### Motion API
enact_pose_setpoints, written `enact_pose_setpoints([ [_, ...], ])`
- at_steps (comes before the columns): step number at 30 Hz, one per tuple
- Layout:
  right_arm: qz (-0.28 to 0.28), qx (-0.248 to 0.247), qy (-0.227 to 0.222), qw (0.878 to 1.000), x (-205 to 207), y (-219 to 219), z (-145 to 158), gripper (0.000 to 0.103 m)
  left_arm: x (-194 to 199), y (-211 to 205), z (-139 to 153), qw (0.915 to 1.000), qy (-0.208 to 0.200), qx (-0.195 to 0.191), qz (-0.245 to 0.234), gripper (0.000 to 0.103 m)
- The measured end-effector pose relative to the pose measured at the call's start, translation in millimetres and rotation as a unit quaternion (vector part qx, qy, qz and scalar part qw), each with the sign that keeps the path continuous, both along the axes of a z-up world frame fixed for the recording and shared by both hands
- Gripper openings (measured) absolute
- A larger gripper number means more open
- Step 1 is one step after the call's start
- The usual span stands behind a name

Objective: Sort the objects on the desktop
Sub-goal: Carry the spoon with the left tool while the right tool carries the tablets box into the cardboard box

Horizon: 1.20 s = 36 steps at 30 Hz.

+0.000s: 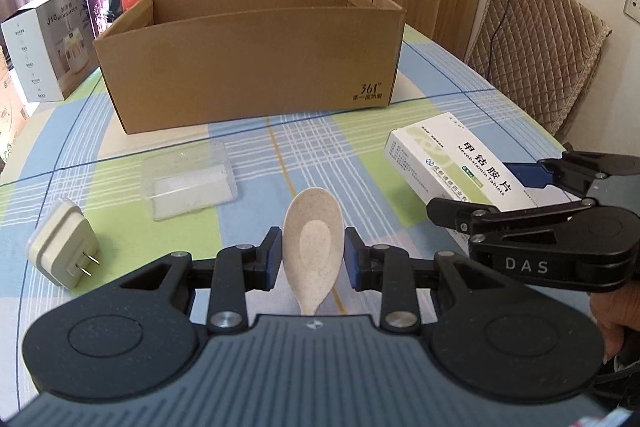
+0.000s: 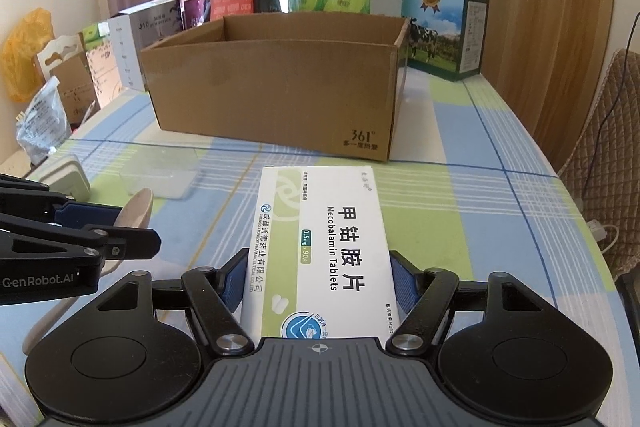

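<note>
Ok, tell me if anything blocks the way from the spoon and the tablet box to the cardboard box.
Nothing visible does. The spoon sits in the left gripper, the tablet box in the right gripper. Only bare tablecloth lies ahead of both up to the open cardboard box. The clear container lies off to the left.

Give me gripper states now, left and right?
Left gripper: shut on the spoon.
Right gripper: shut on the tablet box.
</note>
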State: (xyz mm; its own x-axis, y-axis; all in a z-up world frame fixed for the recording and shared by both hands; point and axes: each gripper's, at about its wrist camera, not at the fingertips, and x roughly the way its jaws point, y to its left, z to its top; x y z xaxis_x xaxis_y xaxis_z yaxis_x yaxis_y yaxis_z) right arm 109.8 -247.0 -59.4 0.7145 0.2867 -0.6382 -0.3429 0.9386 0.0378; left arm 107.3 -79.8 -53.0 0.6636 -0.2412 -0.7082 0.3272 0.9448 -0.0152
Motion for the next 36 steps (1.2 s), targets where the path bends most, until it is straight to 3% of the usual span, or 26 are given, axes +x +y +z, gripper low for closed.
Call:
enact_pose_setpoints([
  [24, -0.011, 0.022, 0.016, 1.0, -3, 6, 15, 0.068, 0, 14, 24, 0.9993, -0.016, 0.009, 0.032, 0.027],
  [36, -0.002, 0.024, -0.004, 1.0, 18, 9, 82, 0.068, 21, 24, 62, 0.9981, -0.017, -0.042, 0.043, 0.027],
])
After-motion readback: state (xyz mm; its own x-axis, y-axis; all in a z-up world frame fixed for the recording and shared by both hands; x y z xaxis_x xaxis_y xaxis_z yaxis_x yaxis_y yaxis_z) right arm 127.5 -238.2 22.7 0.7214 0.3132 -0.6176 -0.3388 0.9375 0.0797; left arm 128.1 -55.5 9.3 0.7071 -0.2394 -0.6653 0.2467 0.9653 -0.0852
